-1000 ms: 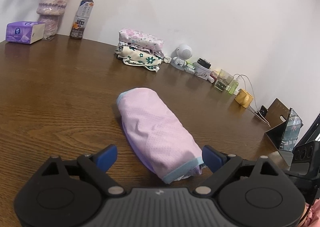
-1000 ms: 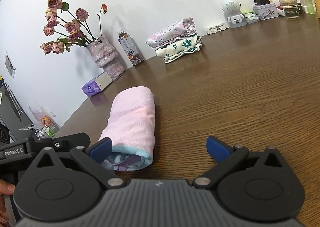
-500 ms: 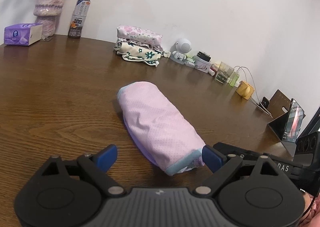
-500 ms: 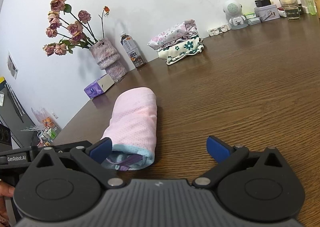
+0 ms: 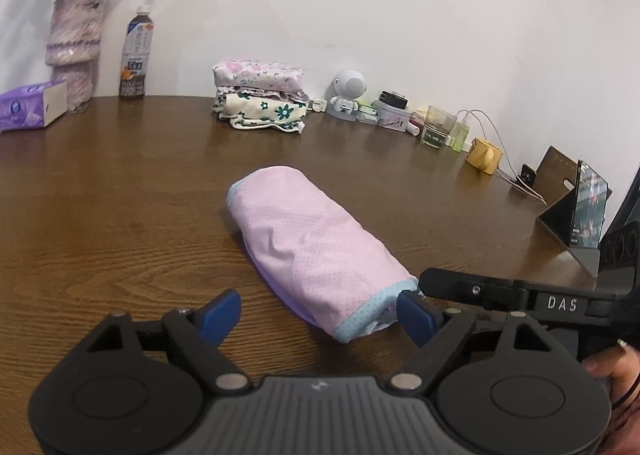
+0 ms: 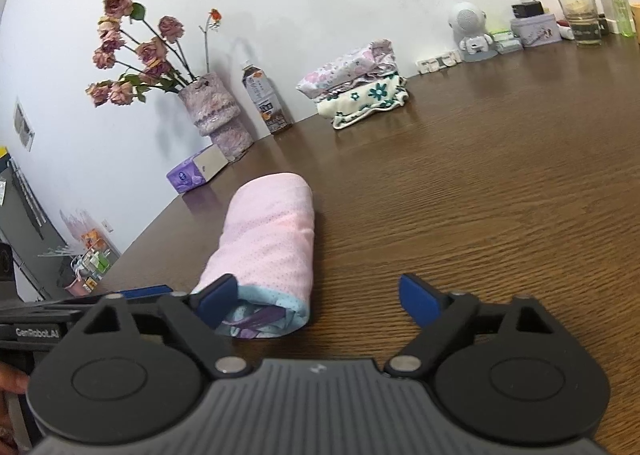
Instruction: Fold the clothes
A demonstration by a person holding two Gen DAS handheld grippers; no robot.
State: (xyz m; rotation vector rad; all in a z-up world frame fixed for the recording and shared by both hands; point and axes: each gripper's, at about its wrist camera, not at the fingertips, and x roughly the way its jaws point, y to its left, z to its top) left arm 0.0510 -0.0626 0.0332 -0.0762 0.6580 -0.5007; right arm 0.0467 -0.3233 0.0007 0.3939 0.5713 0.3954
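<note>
Jaws of both grippers, just narrowing, stand apart, tilted down at the rolled pink garment [image 5: 316, 251] end.

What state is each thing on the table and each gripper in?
Pink garment: rolled, lying on table.
Folded clothes: stacked by wall.
Bottle: upright, capped.
Left gripper: open, jaws just closing.
Right gripper: open, jaws just closing, nothing gripped.

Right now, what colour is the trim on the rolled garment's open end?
Light blue trim on the pink rolled garment, clearest in the right wrist view.
</note>
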